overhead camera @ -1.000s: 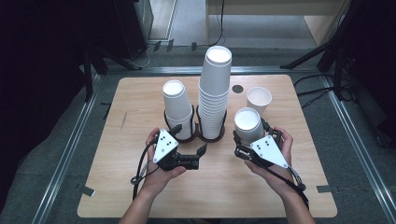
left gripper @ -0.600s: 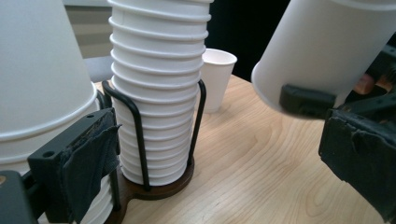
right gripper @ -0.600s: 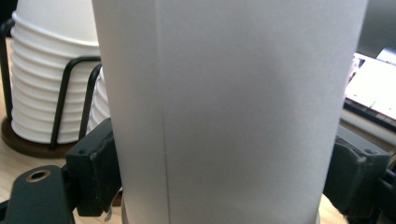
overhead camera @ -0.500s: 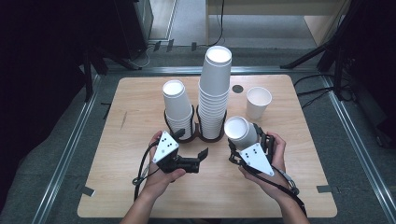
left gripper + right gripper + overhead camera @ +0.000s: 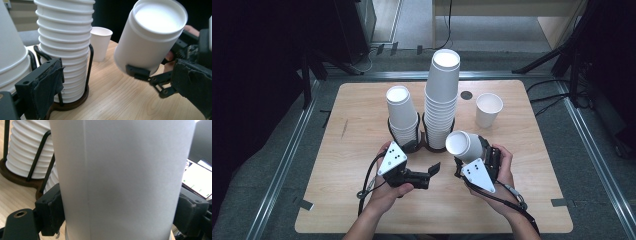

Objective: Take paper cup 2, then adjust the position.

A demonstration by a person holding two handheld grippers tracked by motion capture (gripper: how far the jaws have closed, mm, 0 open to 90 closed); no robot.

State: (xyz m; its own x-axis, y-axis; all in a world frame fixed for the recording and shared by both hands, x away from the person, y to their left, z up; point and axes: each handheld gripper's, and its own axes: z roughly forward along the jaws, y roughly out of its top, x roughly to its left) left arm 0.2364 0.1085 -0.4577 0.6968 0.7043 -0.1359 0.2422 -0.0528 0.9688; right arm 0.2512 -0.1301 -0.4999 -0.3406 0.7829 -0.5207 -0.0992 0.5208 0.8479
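right tongs point(image 5: 464, 150): clamped on tilted white paper cup point(image 5: 460, 145), beside tall white cup stack point(image 5: 441, 100) | left tongs point(image 5: 432, 170): jaws apart, empty

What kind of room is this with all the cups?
Probably a lab or test room, not a kitchen: a bare wooden table on a metal frame, dark tripod legs beside it, and paper cup stacks set up for practice.

right tool point(image 5: 473, 150) lower, its cup point(image 5: 463, 145) tipped leftward
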